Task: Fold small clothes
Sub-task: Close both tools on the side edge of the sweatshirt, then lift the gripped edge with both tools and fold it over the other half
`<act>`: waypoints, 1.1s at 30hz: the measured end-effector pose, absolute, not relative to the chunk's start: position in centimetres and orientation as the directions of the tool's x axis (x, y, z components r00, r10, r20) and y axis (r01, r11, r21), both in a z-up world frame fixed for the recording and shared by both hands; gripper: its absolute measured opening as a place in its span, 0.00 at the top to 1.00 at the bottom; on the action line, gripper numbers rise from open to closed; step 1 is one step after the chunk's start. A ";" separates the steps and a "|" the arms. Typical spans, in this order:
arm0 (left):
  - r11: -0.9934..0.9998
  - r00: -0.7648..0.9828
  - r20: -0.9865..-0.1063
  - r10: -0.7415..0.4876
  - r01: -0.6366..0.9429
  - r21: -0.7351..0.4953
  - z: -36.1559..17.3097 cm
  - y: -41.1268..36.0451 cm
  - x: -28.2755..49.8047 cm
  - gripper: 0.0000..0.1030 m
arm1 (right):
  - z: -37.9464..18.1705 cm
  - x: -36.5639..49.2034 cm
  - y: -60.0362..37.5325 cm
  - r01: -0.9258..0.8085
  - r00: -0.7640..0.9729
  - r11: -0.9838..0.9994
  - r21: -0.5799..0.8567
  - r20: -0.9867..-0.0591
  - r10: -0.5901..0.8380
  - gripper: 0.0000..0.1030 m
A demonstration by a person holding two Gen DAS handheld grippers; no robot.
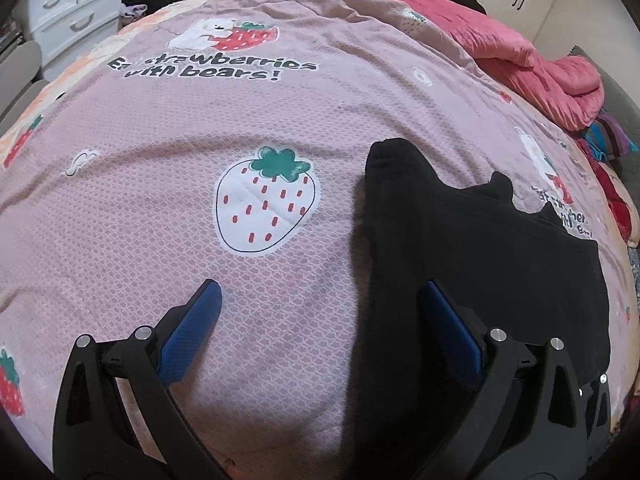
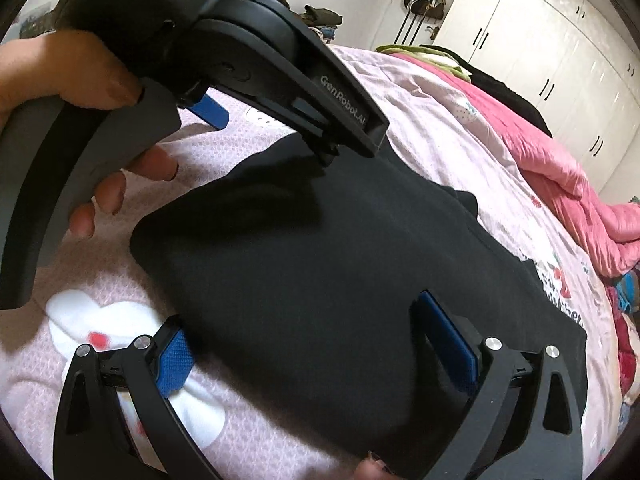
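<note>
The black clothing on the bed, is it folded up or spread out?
Mostly spread out. The black clothing lies flat across the pink bedspread, one narrow part sticking out. Neither open gripper holds it.

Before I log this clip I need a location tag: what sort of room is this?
Most likely a home bedroom. A black garment lies on a bed covered by a strawberry-print bedspread, with a pink quilt bunched behind. White wardrobes line one wall, and a white drawer unit stands by the bed.

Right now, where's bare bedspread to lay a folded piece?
Free: the stretch of bedspread left of the black garment, around the big strawberry print up to the slogan. Crowded: the pink quilt bunched along the far right edge, and the garment itself under both open hand-held grippers.
</note>
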State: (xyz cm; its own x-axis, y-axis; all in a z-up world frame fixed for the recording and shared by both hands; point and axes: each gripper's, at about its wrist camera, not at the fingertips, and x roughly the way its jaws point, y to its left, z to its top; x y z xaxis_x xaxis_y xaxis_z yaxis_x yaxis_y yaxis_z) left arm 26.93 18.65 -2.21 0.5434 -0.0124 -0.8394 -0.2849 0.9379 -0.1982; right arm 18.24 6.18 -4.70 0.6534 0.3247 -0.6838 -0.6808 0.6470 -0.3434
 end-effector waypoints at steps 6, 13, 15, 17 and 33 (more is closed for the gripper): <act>0.939 0.538 -0.843 -0.011 -0.285 -0.194 -2.2 18.4 27.2 0.09 | -2.8 17.8 5.1 -0.689 0.671 0.651 -0.319 -0.621 0.406 0.54; 0.931 0.555 -0.829 -0.065 -0.266 -0.251 -1.8 17.6 27.6 0.09 | -0.5 17.1 3.1 -0.688 0.687 0.676 -0.265 -0.540 0.487 0.87; 0.927 0.564 -0.821 -0.092 -0.254 -0.278 -1.5 17.0 27.7 0.09 | 0.0 17.2 2.0 -0.675 0.697 0.697 -0.243 -0.518 0.495 0.88; 0.916 0.589 -0.795 -0.142 -0.226 -0.331 -0.9 16.2 27.8 0.09 | 0.6 17.0 1.1 -0.656 0.718 0.714 -0.243 -0.493 0.492 0.89; 0.917 0.688 -0.661 -0.299 0.017 -0.398 5.3 5.8 28.4 0.65 | 4.6 18.0 -9.4 -0.488 0.824 0.871 -0.053 -0.359 0.439 0.92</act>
State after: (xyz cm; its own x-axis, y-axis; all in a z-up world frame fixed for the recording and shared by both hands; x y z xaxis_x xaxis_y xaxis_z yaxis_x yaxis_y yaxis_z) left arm 28.36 5.76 5.30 0.6882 -0.2992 -0.6609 0.0170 0.9174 -0.3976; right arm 17.99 -9.37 4.57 0.8237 0.4391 -0.3587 -0.4877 0.8714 -0.0531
